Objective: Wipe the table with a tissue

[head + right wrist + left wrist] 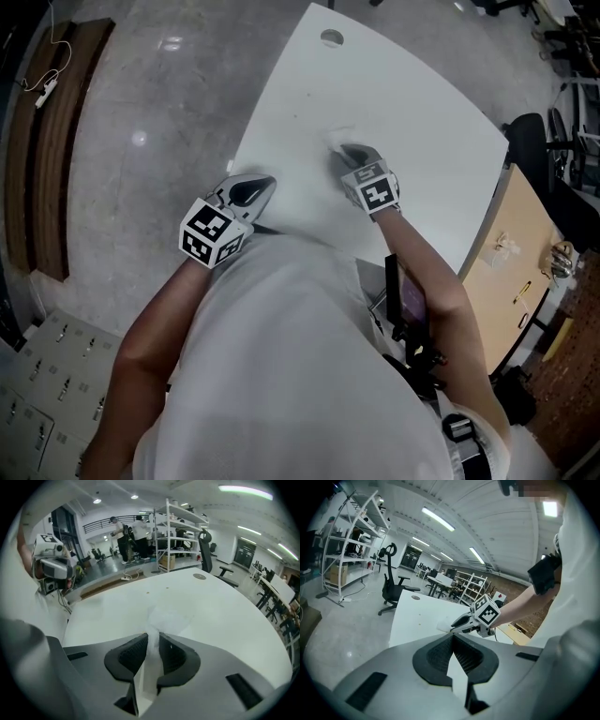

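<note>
Right gripper [352, 153], seen from the head camera, points down onto a white table [412, 103] with its jaws closed narrowly on a white tissue [337, 141], which lies bunched against the tabletop just past the jaw tips. Its marker cube [377, 190] sits behind the jaws, at the end of the person's bare forearm. The left gripper [266, 184] is held at the near edge of the table, well apart from the tissue, and the person's white shirt [281, 375] fills the lower part of the view. A round hole [332, 37] marks the far end of the table. From the left gripper view, that gripper's dark pads meet at their tips with nothing between them; beyond them the right gripper rests on the table with the tissue at its tip, and an office chair [393, 590] and shelves [351, 536] stand farther back. From the right gripper view, a strip of tissue runs up between the two pads, which pinch it, and the loose end spreads flat on the table directly ahead. Shelving [180, 531] and standing people [126, 531] show in the distance.
</note>
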Demonstrator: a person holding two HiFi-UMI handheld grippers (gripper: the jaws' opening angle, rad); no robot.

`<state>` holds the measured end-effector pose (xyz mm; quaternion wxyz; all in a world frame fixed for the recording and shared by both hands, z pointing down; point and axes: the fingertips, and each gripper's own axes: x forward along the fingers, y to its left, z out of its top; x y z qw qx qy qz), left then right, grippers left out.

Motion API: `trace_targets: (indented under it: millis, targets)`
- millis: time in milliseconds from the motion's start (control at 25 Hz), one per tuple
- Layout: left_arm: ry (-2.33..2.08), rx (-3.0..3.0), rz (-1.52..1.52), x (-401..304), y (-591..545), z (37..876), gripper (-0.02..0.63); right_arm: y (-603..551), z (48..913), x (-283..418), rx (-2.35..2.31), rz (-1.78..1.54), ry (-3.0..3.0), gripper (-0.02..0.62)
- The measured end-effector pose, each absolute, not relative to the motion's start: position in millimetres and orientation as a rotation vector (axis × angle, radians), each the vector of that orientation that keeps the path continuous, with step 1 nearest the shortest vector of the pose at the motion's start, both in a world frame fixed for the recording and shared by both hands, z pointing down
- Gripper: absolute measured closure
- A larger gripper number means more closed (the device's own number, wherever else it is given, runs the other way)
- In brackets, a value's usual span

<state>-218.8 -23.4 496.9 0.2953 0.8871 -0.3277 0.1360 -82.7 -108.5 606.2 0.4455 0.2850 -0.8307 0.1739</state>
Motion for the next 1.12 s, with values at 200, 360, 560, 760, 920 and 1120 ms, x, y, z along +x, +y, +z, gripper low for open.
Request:
trace_targets:
  millis: [200,360,560,760,920,1120]
  targets:
    - [-0.865,2.370,0.364,-212,-26,496,0.598,-76,605,-103,0.528,0.299,-2.042,0.518]
    - [-0.866,2.368,0.365,-209,-26,499,0.599,-44,605,-115,0.351,0.247,-2.075,0.518]
    - [-0.888,2.357,0.359,-209,-24,500,0.598,-11,603,-122,0.191,0.396,-2.159,0.518]
    - [-0.945,2.334,0.339,-225,-29,499,0.598,-39,573,-134,0.325,0.994,-2.340,0.518]
    - [-0.983,2.300,0.332,-237,-27,504,0.598,-109,542,-129,0.507,1.278,-2.434,0.518]
    - [-1.009,2.278,0.317,-244,-22,505,0.598,-186,536,-106,0.690,1.047,-2.411,0.518]
